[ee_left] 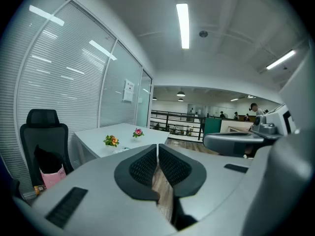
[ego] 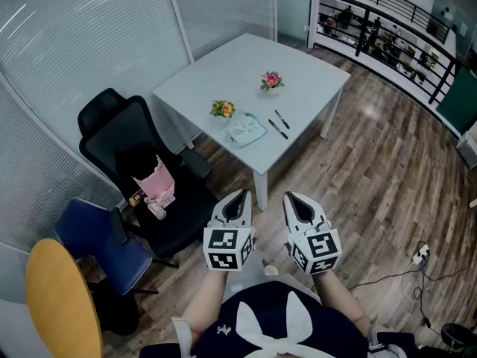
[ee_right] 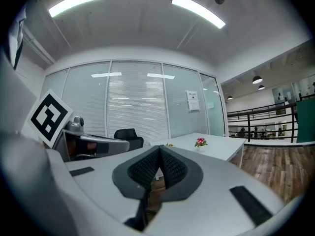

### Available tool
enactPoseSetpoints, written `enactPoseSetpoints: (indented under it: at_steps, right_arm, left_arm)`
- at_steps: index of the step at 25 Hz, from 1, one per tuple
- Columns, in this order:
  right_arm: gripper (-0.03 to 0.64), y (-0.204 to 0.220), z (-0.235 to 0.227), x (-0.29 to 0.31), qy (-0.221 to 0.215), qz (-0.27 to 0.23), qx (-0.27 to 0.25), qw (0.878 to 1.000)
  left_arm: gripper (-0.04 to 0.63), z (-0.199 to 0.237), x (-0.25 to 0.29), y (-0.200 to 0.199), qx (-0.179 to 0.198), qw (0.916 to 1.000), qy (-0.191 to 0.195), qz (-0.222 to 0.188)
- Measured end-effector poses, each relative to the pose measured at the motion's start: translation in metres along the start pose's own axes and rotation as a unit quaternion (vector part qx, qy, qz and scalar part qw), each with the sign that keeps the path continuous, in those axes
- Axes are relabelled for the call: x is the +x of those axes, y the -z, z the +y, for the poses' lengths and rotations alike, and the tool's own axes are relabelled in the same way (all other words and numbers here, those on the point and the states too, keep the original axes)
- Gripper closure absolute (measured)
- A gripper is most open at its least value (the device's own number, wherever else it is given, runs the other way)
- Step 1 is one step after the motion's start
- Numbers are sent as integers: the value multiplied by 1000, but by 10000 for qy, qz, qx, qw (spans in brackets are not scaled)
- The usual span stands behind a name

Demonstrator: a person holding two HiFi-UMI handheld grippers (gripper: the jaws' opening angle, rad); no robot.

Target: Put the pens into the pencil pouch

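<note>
left gripper (ego: 237,200): closed, empty | right gripper (ego: 297,201): closed, empty

The counter (ego: 223,73) is pale grey-white. On it, the nearer pen (ego: 277,129) and the farther pen (ego: 282,119) are both black, and the pencil pouch (ego: 246,131) is pale mint with a faint print. One flower posy (ego: 272,80) is pink with green leaves, the other posy (ego: 222,109) orange and yellow.

The left tool (ego: 237,198) and right tool (ego: 298,198) are light grey, with black-and-white square-marker cubes and black, finely ribbed pads (ee_left: 142,167).

The office chair (ego: 127,148) is black and carries a pink bag (ego: 156,179). The floor (ego: 373,170) is brown wood plank.
</note>
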State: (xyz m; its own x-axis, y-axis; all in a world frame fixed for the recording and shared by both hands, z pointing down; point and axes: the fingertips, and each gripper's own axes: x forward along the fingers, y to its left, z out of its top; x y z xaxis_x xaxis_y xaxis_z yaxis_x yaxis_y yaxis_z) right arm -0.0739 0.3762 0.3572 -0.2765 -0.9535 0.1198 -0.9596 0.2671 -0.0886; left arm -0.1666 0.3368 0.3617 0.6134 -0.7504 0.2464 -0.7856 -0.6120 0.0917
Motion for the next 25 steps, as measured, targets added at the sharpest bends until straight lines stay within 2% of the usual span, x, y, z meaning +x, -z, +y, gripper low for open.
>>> enactPoseSetpoints:
  at_steps: [9, 19, 21, 22, 25]
  right_arm:
    - [614, 5, -8, 21, 0, 51, 51, 10000]
    - [607, 2, -34, 62, -5, 153, -34, 9999]
    - [521, 3, -42, 73, -20, 203, -10, 9998]
    - [500, 3, -47, 79, -18, 235, 3, 9997]
    - [477, 5, -62, 97, 12, 316, 32, 9995]
  left_arm:
    - [566, 10, 19, 3, -42, 10000, 25, 66]
    - [565, 30, 62, -5, -157, 9998, 77, 96]
    - [560, 35, 74, -9, -242, 9996, 96, 71]
    - [545, 37, 81, -11, -315, 9994, 116, 66]
    - [432, 43, 103, -14, -406, 9988, 224, 148]
